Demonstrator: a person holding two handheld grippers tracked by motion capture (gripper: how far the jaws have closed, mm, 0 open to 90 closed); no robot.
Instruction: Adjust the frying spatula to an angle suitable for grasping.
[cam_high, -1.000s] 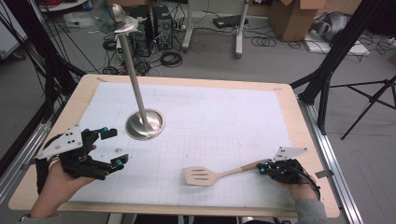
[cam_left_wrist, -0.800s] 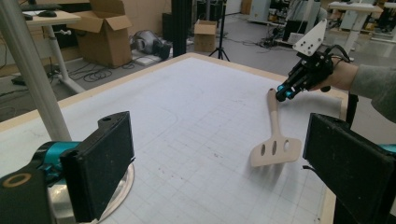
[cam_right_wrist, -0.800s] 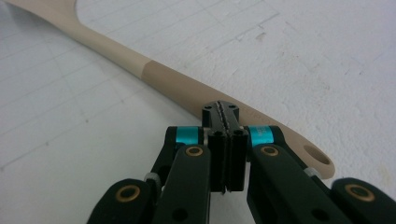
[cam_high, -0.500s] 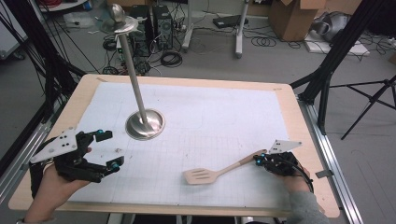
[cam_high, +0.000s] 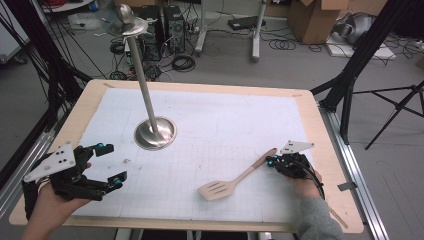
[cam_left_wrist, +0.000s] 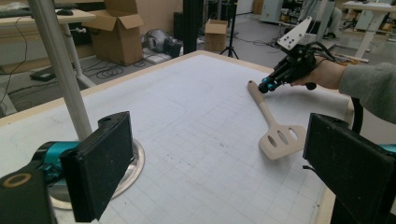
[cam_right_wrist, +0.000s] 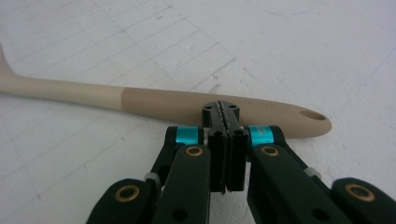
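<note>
On my table (cam_high: 320, 150) the stand (cam_high: 155, 133) sits left of centre, the spatula (cam_high: 235, 178) lying nearer me at right.

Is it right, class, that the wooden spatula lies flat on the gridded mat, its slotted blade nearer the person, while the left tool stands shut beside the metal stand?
One detail is wrong: the left tool is open, its jaws wide apart, as the left gripper view shows. The wooden spatula, gridded mat and metal stand are as stated.

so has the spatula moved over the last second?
Yes. The spatula has swung: its handle end, by the shut right gripper, has gone away from the table's near edge, while its head stayed about level with the stand's base.
</note>
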